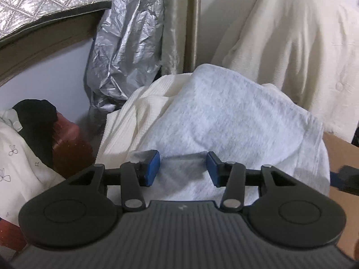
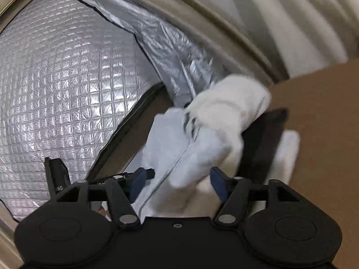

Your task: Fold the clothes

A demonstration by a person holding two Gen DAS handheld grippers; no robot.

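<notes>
Left hand-held gripper (image 1: 182,168) is seen part-open over the grey cloth (image 1: 224,116), pads (image 1: 152,168) apart with cloth between them; whether they pinch it cannot be told; the grey cloth lies bunched over a white garment (image 1: 139,121), beside a brown surface (image 1: 341,154); silver foil sheet (image 1: 125,44) hangs behind. Right hand-held gripper (image 2: 182,181) is released, jaws wide; grey cloth (image 2: 175,148) sits between them, blurred, pads not pressing; quilted silver cover (image 2: 62,74) is noted at left.

quilted foil sheet (image 2: 56,85) upper left | crinkled foil (image 1: 125,51) hanging beside it | cardboard (image 2: 325,123) right | red-brown chair (image 1: 71,148) lower left | beige frame (image 1: 193,22) upright
</notes>
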